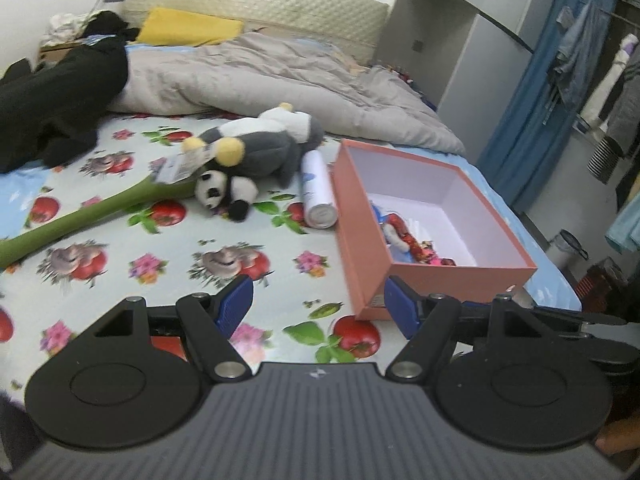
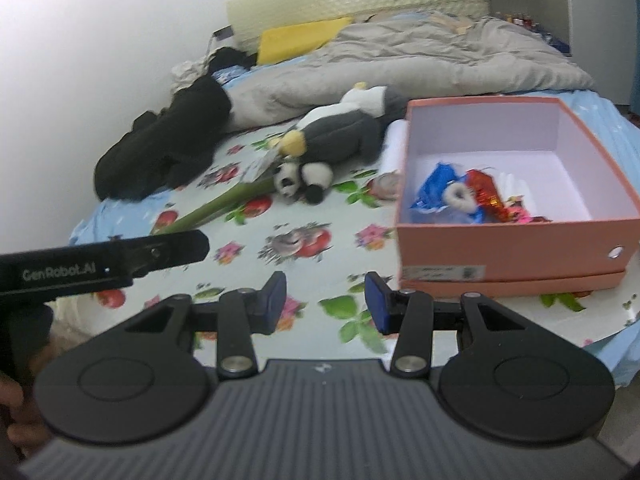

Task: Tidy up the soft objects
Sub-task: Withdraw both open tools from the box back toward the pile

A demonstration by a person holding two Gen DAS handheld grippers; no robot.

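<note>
Floral bedsheet (image 1: 160,264) carries a penguin plush (image 1: 256,144) and panda (image 1: 224,192) left of the pink box (image 1: 460,272). Both the left gripper (image 1: 318,304) and right gripper (image 2: 326,300) hover empty above the sheet, fingers apart.

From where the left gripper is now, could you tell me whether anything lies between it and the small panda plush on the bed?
Nothing visible blocks it. The left gripper is open and empty, and only bare floral sheet lies between it and the panda plush. The green stem runs off left, and the white canister lies right, beside the pink box.
</note>
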